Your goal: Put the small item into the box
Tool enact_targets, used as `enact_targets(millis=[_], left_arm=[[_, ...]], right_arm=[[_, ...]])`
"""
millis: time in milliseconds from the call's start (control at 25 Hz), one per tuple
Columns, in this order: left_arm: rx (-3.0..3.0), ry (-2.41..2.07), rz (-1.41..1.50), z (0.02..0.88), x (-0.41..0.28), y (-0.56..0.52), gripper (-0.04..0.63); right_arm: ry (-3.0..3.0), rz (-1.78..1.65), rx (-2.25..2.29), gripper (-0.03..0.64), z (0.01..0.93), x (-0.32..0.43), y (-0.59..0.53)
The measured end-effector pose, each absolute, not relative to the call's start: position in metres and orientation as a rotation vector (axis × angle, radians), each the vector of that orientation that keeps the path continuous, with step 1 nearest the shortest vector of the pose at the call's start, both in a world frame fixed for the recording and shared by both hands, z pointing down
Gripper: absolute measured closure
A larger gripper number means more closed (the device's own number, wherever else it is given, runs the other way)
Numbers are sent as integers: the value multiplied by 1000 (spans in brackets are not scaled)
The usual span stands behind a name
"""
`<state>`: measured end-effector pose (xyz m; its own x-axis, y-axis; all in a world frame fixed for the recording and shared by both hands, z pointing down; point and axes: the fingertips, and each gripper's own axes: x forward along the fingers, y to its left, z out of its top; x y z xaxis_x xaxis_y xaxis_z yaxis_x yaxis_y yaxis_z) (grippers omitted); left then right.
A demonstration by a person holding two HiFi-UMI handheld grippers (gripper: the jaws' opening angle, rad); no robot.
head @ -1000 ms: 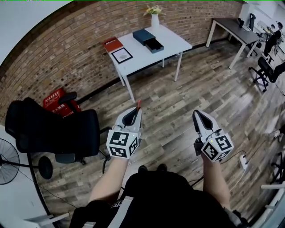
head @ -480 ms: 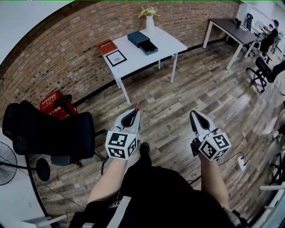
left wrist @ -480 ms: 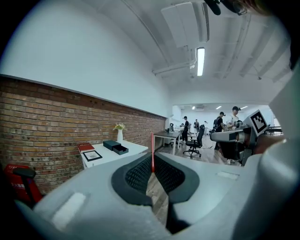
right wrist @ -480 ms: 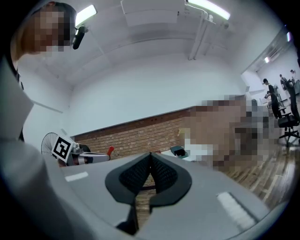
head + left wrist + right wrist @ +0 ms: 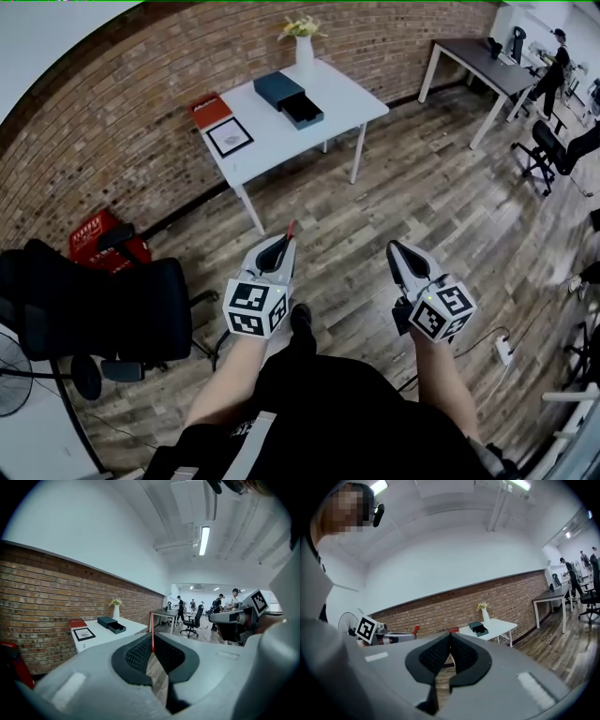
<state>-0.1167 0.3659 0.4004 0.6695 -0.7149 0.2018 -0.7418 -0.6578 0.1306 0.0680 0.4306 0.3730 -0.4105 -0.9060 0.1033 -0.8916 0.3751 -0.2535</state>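
Pinching a red item [image 5: 292, 228], left tongs [image 5: 288, 238]; right tongs [image 5: 393, 247] closed empty; open floor [image 5: 427, 164] before table [image 5: 349, 92].

Bare wood floor [image 5: 403, 187] lies open from the left gripper [image 5: 285, 239] and right gripper [image 5: 393, 247] to the white table [image 5: 347, 94] by the brick wall [image 5: 122, 103]. A black office chair [image 5: 103, 300] and red crate [image 5: 89, 239] crowd the left side; a vase [image 5: 304, 52] stands just behind the drawer box [image 5: 281, 89].

We are in an open-plan office: a long brick wall [image 5: 141, 122], wood-plank floor [image 5: 422, 187], a white bench [image 5: 342, 94], a dark desk [image 5: 469, 61], wheeled office chairs [image 5: 548, 145], ceiling strip lights [image 5: 204, 540], people [image 5: 181, 605] beyond.
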Motion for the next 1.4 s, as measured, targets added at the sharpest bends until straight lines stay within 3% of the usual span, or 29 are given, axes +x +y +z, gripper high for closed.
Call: enact_targets(millis=[680,1400], left_arm=[[2682,-1136,172,412,-155,136,575],[2660,-1156,179,410,-149,24,575]], right_arm=[[2626,-491,-1731,617,392,18,214],[2607,-548,-1675,617,399,30,85]])
